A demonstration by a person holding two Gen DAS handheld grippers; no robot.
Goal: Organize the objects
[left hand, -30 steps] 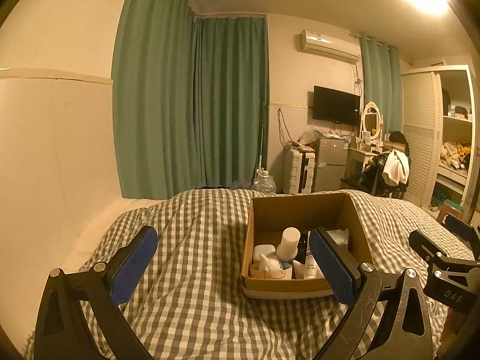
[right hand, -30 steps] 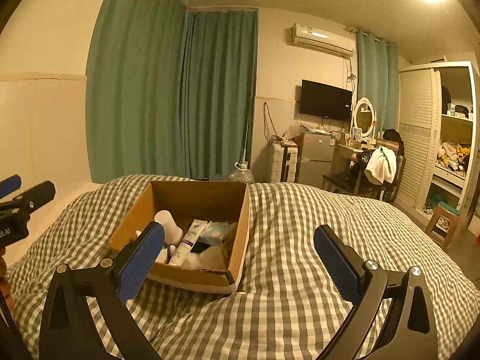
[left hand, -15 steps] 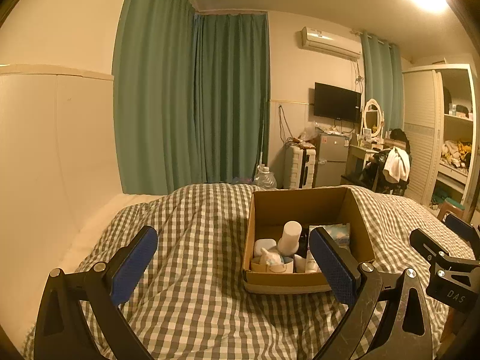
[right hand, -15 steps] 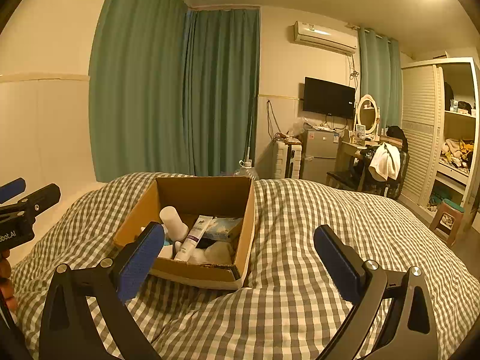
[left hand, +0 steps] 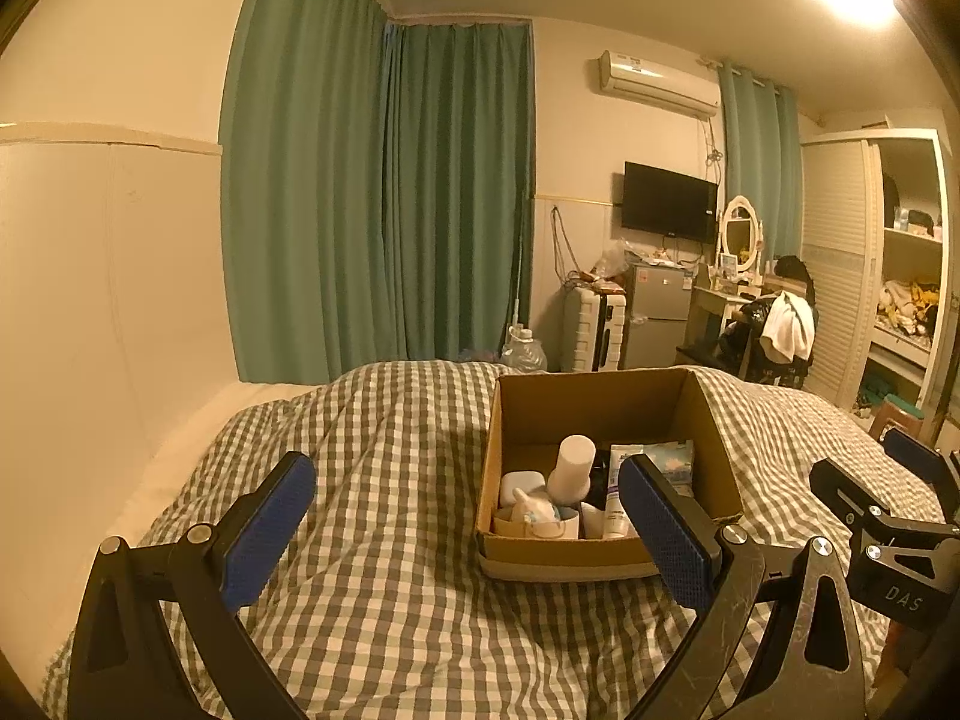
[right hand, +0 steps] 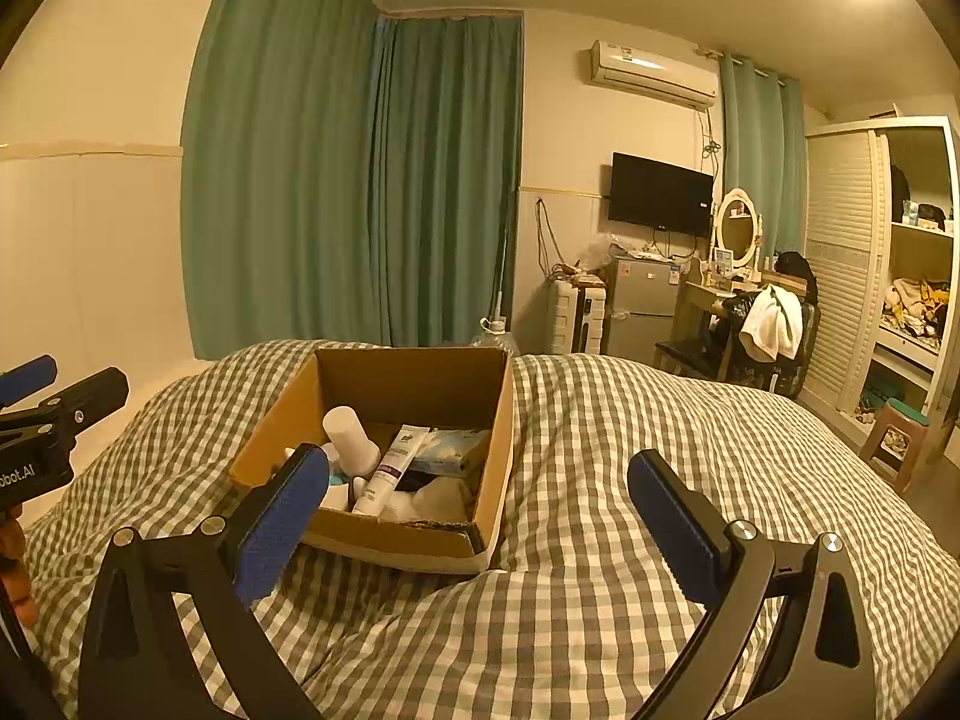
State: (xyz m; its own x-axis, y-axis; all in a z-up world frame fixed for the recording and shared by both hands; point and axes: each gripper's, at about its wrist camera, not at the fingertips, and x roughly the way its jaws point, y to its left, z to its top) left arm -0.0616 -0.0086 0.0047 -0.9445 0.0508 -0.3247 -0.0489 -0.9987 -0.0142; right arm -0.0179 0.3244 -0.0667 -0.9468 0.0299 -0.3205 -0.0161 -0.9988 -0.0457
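An open cardboard box (left hand: 606, 552) sits on a checked bedspread (left hand: 384, 480). It holds a white bottle (left hand: 571, 468), a white tube (left hand: 615, 501), a pale blue packet (left hand: 672, 465) and other small toiletries. The box (right hand: 396, 534), bottle (right hand: 351, 441), tube (right hand: 390, 468) and packet (right hand: 450, 444) also show in the right wrist view. My left gripper (left hand: 465, 531) is open and empty, hovering just left of the box. My right gripper (right hand: 477, 519) is open and empty, above the box's near right corner.
The bed (right hand: 660, 432) fills the foreground. Green curtains (left hand: 384, 204) hang behind it. A suitcase (left hand: 594, 330), small fridge (left hand: 654, 312), dressing table with chair (left hand: 768, 324), wardrobe (left hand: 888, 276) and a stool (right hand: 894, 438) stand at the right.
Both grippers have lifted slightly and tilted down, so more of the box's contents show. Both jaws stay open. The box has not moved.
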